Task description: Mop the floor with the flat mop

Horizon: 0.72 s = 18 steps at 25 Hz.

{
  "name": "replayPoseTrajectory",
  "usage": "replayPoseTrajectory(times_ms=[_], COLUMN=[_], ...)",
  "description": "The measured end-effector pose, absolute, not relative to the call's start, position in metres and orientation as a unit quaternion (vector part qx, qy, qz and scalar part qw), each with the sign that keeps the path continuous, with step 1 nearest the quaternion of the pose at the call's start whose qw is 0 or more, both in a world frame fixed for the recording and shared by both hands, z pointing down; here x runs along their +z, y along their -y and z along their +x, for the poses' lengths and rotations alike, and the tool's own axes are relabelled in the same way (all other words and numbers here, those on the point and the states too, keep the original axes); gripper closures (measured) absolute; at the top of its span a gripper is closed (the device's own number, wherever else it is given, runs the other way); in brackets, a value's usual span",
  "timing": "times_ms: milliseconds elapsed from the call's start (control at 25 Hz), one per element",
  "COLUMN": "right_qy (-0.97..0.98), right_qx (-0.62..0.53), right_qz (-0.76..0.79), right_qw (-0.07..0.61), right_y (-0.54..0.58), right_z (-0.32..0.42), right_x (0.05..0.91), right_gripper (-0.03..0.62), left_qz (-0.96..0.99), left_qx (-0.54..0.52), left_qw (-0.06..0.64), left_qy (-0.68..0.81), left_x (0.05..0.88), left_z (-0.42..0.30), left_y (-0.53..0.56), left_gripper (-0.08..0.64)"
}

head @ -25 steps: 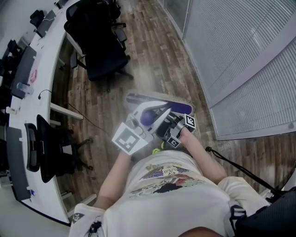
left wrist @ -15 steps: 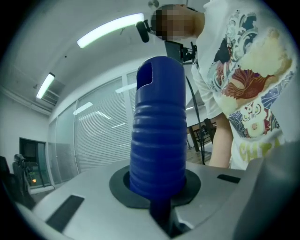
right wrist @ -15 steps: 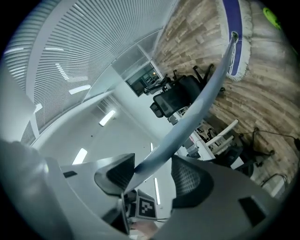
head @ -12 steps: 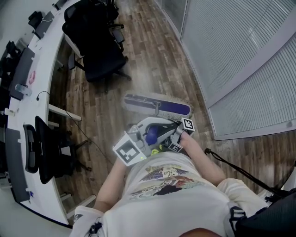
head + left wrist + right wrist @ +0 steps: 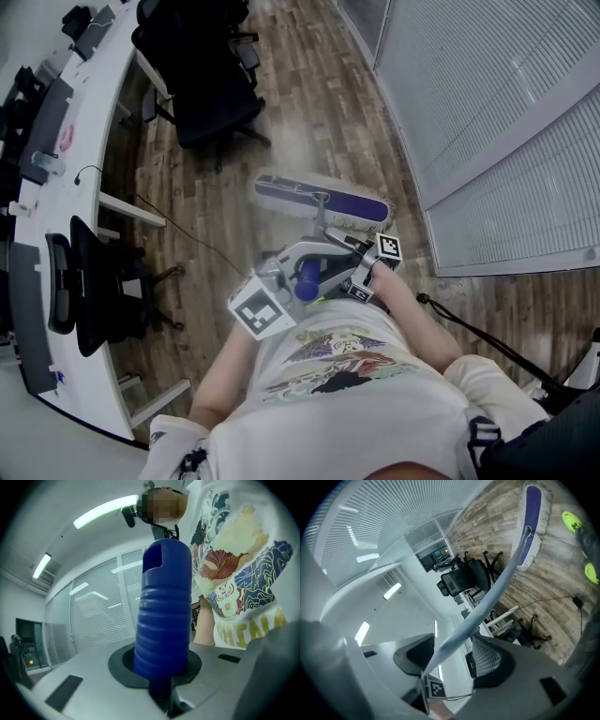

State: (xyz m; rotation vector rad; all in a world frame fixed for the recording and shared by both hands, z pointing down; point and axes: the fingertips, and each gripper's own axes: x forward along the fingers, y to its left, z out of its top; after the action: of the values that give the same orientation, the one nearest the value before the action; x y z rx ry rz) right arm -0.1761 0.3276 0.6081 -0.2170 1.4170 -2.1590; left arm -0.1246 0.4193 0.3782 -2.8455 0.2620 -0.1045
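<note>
The flat mop's purple head (image 5: 323, 202) with a white fringe lies on the wood floor ahead of me; the right gripper view shows it too (image 5: 532, 517). Its pale pole (image 5: 497, 588) slants back to my hands. My left gripper (image 5: 305, 267) is shut on the mop's blue ribbed handle grip (image 5: 161, 620), which stands upright between its jaws. My right gripper (image 5: 352, 258) sits just right of it. The pole runs between its dark pads (image 5: 487, 663), close to the left one, with a gap showing on the right.
A black office chair (image 5: 202, 84) stands beyond the mop head. A long white curved desk (image 5: 56, 234) runs down the left with another chair (image 5: 94, 291) tucked in. Window blinds (image 5: 487, 94) line the right. A thin cable (image 5: 178, 234) crosses the floor.
Both grippers have drawn back toward my body and a little lower. The mop head, partly covered by them before, now shows in full and lies slightly nearer.
</note>
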Motion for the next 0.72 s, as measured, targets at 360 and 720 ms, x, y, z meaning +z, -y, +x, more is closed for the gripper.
replayPoseTrajectory(times_ms=[360,720], right_qy=[-0.503,-0.507], right_qx=[-0.811,-0.812], right_qz=[-0.097,-0.123], right_qw=[0.283,0.261], right_y=[-0.31,-0.304], right_z=[-0.185,-0.185], right_x=[0.617,0.622], right_gripper=[0.36,0.36], left_qz=[-0.987,-0.983], left_qx=[-0.028,-0.022], left_qw=[0.133,0.152], left_qy=[-0.09,-0.106], left_x=[0.37,0.372], left_z=[-0.117,-0.117], left_y=[-0.414,-0.406], left_gripper=[0.537,0.537])
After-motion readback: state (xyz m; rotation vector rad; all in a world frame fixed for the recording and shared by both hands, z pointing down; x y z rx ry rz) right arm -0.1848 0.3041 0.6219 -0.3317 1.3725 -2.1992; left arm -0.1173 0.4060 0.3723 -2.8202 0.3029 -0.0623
